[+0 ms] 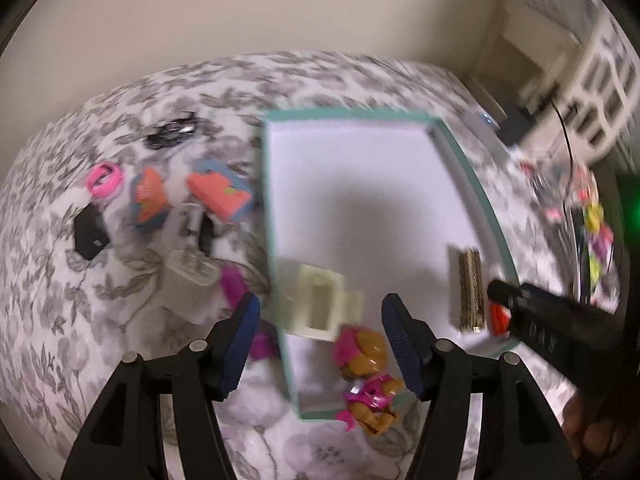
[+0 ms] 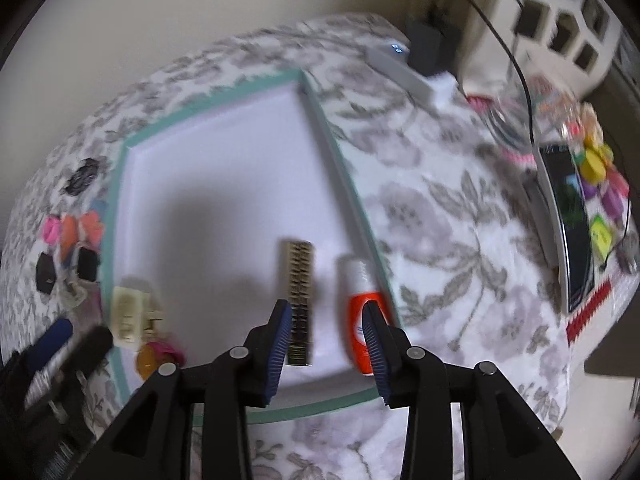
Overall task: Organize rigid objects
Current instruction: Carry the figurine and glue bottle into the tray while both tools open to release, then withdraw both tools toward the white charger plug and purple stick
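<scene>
Both grippers are hanging open and empty over the teal-rimmed tray [image 1: 476, 184], the left gripper [image 1: 320, 344] wide above the toy figure [image 1: 368, 376] at lower centre, the right gripper [image 2: 329, 344] narrower beside the orange-and-white tube [image 2: 362, 312], so each should be lifting straight up before reaching to the loose toys [image 1: 168, 196] at left.

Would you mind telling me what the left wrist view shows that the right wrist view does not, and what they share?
Only the left wrist view shows the toy pup figure whole, at the tray's near edge between the open left claw, plus the magenta piece outside the tray. Only the right wrist view shows the orange-and-white bottle full length, and the dark screen at the right. Both share the teal-rimmed tray, the gold comb, the cream block and the scattered small toys left of the tray.
</scene>
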Demonstrator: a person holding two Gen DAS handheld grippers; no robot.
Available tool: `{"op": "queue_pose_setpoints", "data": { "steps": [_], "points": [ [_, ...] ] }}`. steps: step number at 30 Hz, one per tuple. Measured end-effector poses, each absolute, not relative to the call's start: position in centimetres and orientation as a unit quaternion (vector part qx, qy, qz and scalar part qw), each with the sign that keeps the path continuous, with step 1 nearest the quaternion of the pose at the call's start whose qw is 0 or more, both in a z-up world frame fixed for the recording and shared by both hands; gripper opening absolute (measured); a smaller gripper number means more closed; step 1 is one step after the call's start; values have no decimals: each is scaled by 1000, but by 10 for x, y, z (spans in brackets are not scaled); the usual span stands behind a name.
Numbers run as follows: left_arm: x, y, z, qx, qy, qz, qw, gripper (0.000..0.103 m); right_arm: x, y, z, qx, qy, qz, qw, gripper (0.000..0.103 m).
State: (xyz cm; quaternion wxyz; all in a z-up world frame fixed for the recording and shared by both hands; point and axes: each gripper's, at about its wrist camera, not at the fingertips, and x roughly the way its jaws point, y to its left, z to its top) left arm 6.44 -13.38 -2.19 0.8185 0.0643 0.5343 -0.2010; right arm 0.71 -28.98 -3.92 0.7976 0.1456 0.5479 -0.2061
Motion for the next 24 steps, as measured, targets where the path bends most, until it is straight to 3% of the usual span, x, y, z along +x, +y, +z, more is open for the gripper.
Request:
{"op": "queue_pose_setpoints", "data": {
  "steps": [12,14,16,18,24],
  "points": [
    [114,-34,-35,-50,586,-63,806,65,27,-218,-26,99,529,-96,838,43],
    [119,-15,-39,-75,593,-44,800,70,31,-206,-29,96,528,-80,840,44],
    [124,3,-43,-97,597,-20,796,80,34,-196,-30,97,526,-67,842,50],
    [126,17,-46,-109,597,-1,795,82,37,-183,-32,96,522,-55,846,62],
    [133,59,-55,-144,597,49,788,84,48,-148,-38,82,519,-27,851,63]
  ]
}}
